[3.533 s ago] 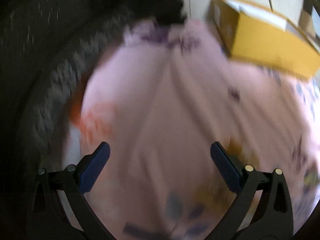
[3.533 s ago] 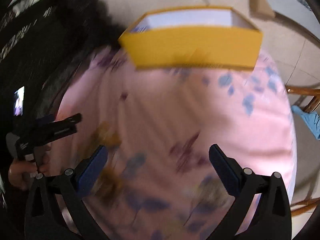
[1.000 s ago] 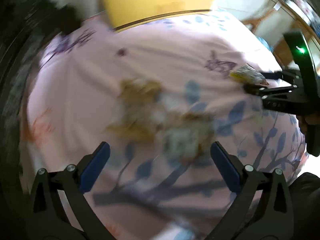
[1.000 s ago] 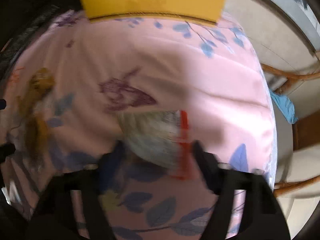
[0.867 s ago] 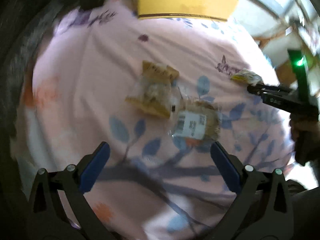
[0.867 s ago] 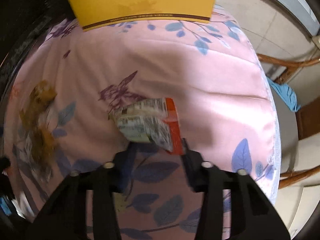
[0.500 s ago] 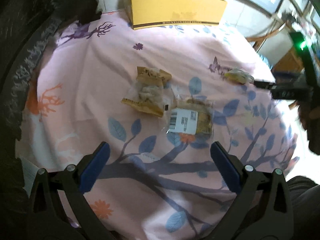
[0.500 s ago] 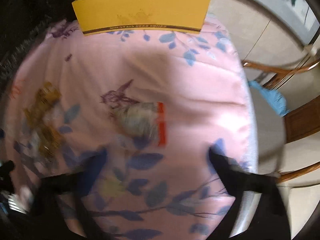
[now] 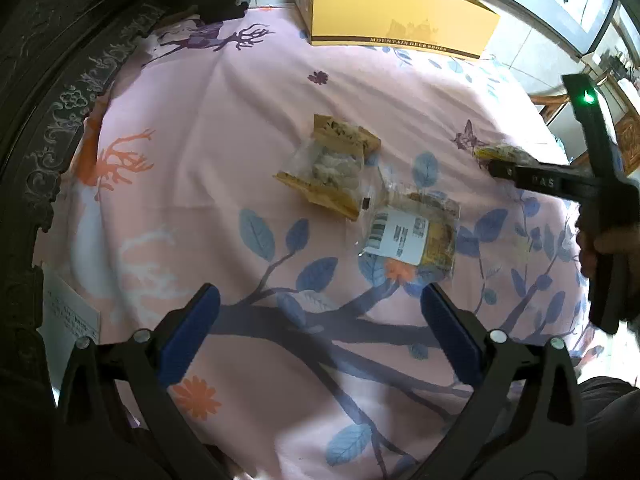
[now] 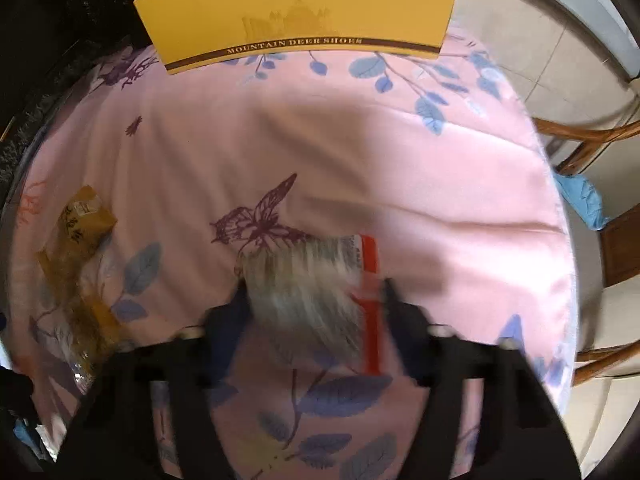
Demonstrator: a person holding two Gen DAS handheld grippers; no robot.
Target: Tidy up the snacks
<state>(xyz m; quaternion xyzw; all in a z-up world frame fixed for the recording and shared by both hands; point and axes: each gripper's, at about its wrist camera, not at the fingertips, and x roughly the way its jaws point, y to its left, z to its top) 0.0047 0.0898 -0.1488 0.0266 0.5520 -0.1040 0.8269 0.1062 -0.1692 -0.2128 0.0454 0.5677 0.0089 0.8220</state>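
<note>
Three snack packets lie on the pink flowered tablecloth (image 9: 224,120). A brown-ended clear packet (image 9: 332,168) and a packet with a white label (image 9: 412,232) rest side by side ahead of my left gripper (image 9: 320,296), which hovers open with nothing between its fingers. The third packet (image 10: 308,288), pale with a red edge, sits between the jaws of my right gripper (image 10: 314,300); they are closing and the pads look pressed against its sides, though motion blurs this. The left wrist view shows that right gripper (image 9: 500,168) at the packet (image 9: 502,151). A yellow shoebox (image 10: 300,12) stands at the far edge.
Dark carved wooden furniture (image 9: 60,80) borders the table on the left. A wooden chair (image 10: 600,240) with a blue cloth stands off the right edge over tiled floor. A white paper card (image 9: 68,312) lies at the near left. A person's hand (image 9: 612,240) holds the right gripper.
The right gripper's jaws swung wide half a second ago and have now narrowed around the red-edged packet. The left gripper drifted and rolled a little; the two packets before it stayed put.
</note>
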